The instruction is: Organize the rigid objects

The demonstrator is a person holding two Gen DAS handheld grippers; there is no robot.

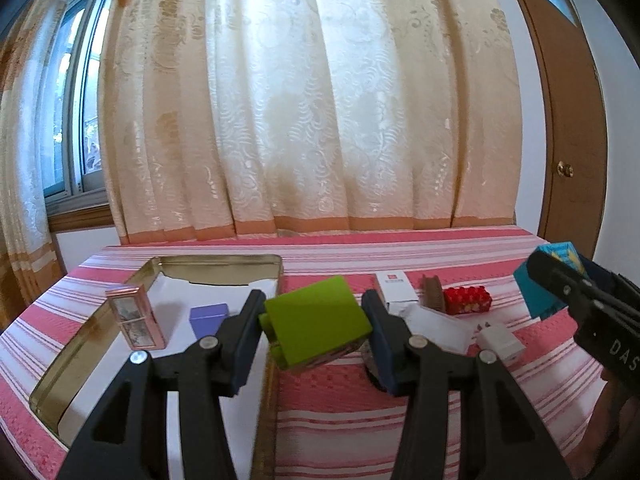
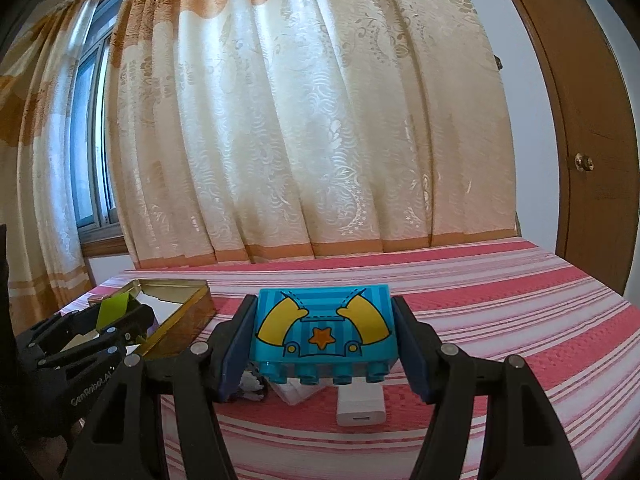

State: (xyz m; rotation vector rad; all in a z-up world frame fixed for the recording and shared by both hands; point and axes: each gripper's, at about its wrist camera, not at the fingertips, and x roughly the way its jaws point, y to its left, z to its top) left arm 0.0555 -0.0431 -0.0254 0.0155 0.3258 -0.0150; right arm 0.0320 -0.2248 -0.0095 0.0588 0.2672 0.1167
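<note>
Green block (image 1: 316, 320): pinched between the jaws of the left gripper (image 1: 314, 326), tilted and held clear of the cloth, just beside the right-hand wall of the tin.
Blue block (image 2: 326, 334): gripped between the jaws of the right gripper (image 2: 324, 340), studs turned downward, a printed face with yellow arms and an orange star turned toward the camera; held above the cloth.
Tin (image 1: 90, 322): an open, shallow, gold-walled tray lying at the left of the striped surface (image 1: 400, 412), its floor white.
Tin contents: a pink-framed case (image 1: 136, 318) standing upright near the left wall, and a small purple block (image 1: 210, 320) further right on the floor; the two are apart.
Loose things: a white box (image 1: 394, 292), a brown comb-like piece (image 1: 434, 298), a red studded brick (image 1: 468, 300) and a white charger plug (image 1: 500, 340) lie on the cloth to the right of the green block; a white flat piece (image 1: 436, 326) lies between them.
Left wrist view only: the tin's contents, the red brick, the white box and the brown piece; the right gripper enters at the right edge with the blue block in it.
Right wrist view only: the printed face of the blue block; the white charger (image 2: 361, 406) lies beneath it, and the left gripper is seen at the far left beside the tin, a strip of green between its jaws.
Backdrop: a patterned cream curtain (image 1: 320, 100), a window at the left, a brown door (image 2: 580, 120) at the right.
</note>
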